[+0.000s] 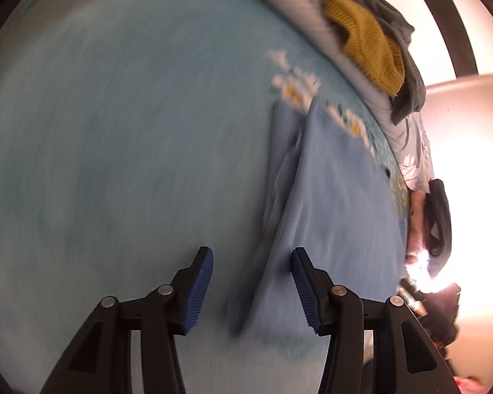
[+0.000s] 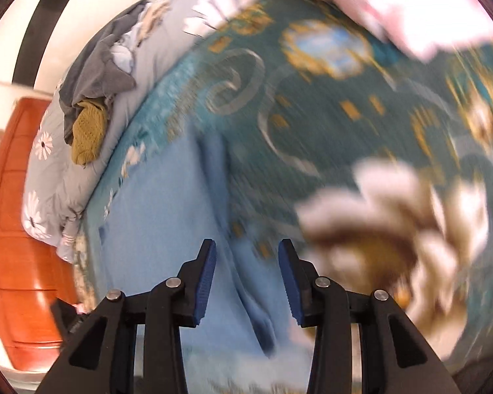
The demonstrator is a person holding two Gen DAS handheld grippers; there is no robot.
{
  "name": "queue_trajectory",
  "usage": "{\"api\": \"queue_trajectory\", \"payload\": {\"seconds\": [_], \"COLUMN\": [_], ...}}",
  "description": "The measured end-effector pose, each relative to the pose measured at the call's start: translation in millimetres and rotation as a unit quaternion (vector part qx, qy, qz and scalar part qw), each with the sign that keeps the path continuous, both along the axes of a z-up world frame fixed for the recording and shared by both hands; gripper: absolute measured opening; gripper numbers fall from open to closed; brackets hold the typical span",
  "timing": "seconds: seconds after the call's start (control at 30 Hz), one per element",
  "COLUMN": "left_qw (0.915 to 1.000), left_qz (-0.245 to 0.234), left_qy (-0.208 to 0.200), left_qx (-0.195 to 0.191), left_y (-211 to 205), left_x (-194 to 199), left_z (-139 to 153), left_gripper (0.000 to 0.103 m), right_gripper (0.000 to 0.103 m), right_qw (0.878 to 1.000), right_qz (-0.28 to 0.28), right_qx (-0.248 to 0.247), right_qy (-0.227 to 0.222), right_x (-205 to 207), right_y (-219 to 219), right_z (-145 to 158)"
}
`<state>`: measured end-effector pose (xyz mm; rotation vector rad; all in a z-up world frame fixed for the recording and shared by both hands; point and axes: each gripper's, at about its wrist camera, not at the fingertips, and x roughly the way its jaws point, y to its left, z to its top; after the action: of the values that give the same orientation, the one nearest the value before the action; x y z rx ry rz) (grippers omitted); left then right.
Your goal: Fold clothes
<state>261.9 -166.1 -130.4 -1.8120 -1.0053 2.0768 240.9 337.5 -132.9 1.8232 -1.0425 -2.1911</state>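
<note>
1. Your left gripper [image 1: 251,290] has its fingers parted, with nothing pinched between them; the blue pads hang above the light blue garment [image 1: 332,203].
2. That garment lies flat on the teal bedspread [image 1: 115,131], its folded edge running between your left fingers.
3. Your right gripper [image 2: 247,292] also has its fingers apart and holds nothing, over the same garment [image 2: 154,229].
4. Beyond the garment's far edge, a grey floral quilt [image 2: 167,42] is bunched on the bed.
5. A mustard knit [image 2: 88,131] and a dark grey garment [image 2: 95,75] lie on that quilt.
</note>
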Motion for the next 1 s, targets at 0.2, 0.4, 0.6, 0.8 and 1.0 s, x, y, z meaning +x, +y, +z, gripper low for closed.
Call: {"api": "queue_trajectory", "payload": {"seconds": [0.2,0.4,0.6,0.8,1.0], "left_qw": [0.9995,0.9962,0.9945,0.9933,0.9945], "left_qz": [0.011,0.062,0.094,0.1,0.09], "left_qy": [-0.014,-0.022,-0.016,-0.007,-0.032], "left_qx": [0.026,0.058,0.044,0.058,0.043], "left_y": [18.4,17.2,19.9,30.3,32.1], "left_x": [16.6,19.6,26.6,49.9,59.0], "left_z": [-10.5,-14.6,-5.3,18.7,20.0], "left_gripper": [0.058,0.053,0.012,0.009,0.01], "right_gripper": [0.042,0.042,0.007,0.005,0.005], "right_qw": [0.997,0.998,0.998,0.999,0.999], "right_qz": [-0.041,-0.003,-0.019,-0.014,-0.015], "right_qx": [-0.054,-0.051,-0.054,-0.052,-0.048], "right_qy": [-0.021,-0.025,-0.026,0.002,-0.01], "right_x": [32.8,37.1,39.7,34.8,36.8], "right_y": [3.5,-25.4,-19.5,-2.8,4.0], "right_z": [-11.7,-12.3,-6.0,15.0,11.4]}}
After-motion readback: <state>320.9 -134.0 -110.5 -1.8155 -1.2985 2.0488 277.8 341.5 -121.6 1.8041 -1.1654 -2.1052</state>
